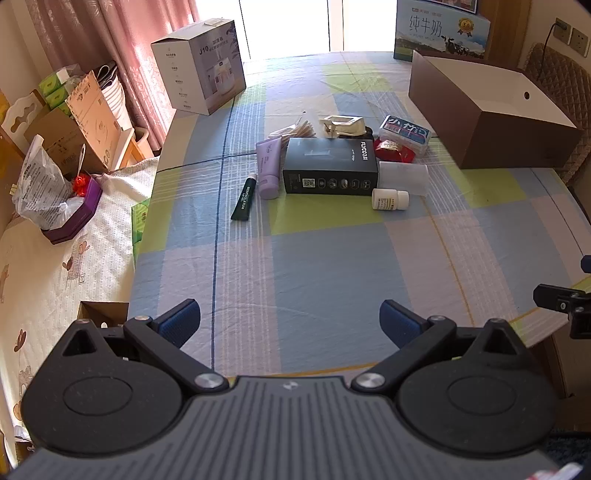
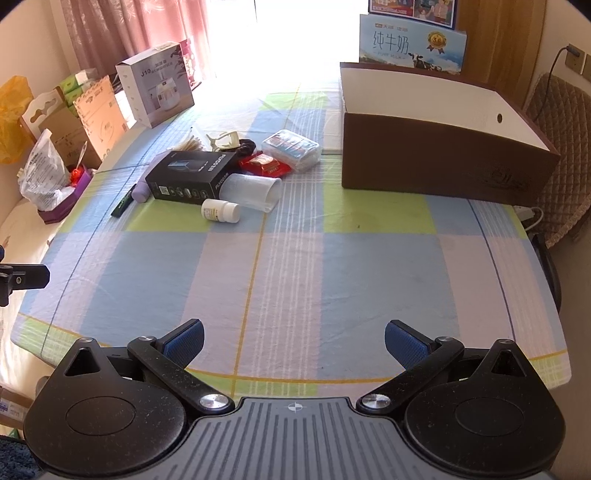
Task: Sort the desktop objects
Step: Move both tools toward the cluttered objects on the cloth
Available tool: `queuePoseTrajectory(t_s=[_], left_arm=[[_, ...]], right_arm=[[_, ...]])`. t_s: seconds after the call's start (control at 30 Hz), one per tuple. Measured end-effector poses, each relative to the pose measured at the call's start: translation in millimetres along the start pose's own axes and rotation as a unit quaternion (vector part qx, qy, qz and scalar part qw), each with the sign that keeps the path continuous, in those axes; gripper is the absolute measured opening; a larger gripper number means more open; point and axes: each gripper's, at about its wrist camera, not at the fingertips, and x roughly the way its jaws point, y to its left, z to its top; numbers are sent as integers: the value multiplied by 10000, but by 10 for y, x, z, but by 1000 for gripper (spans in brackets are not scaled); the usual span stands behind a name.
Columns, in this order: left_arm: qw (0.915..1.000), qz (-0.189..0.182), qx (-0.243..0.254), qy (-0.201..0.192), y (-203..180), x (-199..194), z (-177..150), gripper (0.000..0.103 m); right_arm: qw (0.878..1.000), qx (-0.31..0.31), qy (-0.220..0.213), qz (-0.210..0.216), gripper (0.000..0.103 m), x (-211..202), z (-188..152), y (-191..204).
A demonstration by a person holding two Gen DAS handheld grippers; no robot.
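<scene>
pill bottle (image 2: 220, 210) lies on its side at the near edge of the clutter left of the brown box (image 2: 439, 166), cap pointing toward it, ahead-left of the spread, empty right gripper (image 2: 294, 345), the closer one.

Bright daylight seen pouring through the window (image 1: 284, 26), pink curtains (image 1: 92, 33) drawn aside at left, table covered by a checked cloth (image 2: 295, 266), quilted chair (image 2: 561, 122) placed at right.
</scene>
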Motion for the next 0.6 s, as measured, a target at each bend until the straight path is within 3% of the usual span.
queuePoseTrajectory(t_s=[0.6], left_arm=[[10000, 28, -72, 29, 40, 27, 2, 102]], right_arm=[[10000, -27, 17, 31, 101, 37, 32, 35]])
